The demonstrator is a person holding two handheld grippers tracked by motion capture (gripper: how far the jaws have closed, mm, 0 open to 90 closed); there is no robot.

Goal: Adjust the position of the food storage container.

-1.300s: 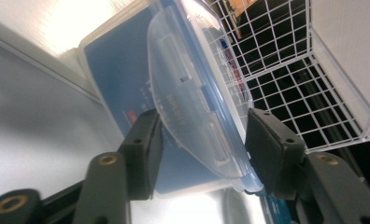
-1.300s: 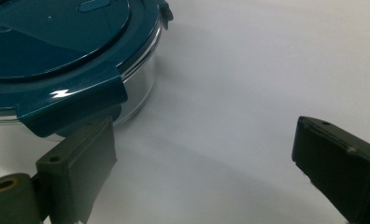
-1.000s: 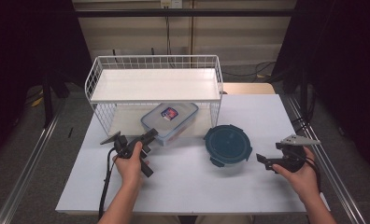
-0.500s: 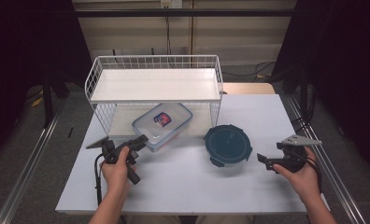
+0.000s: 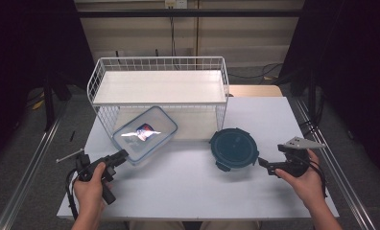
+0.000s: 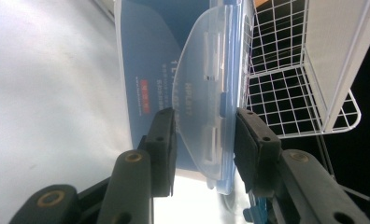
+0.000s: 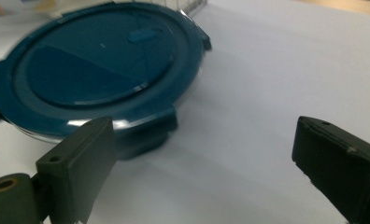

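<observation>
A clear rectangular box (image 5: 145, 134) with a blue-edged snap lid is sitting closed at the left, tilting with its near end raised off the surface (image 5: 188, 187) and its far end reaching under the wire basket (image 5: 159, 81). A red-and-white packet is showing through the lid.
</observation>
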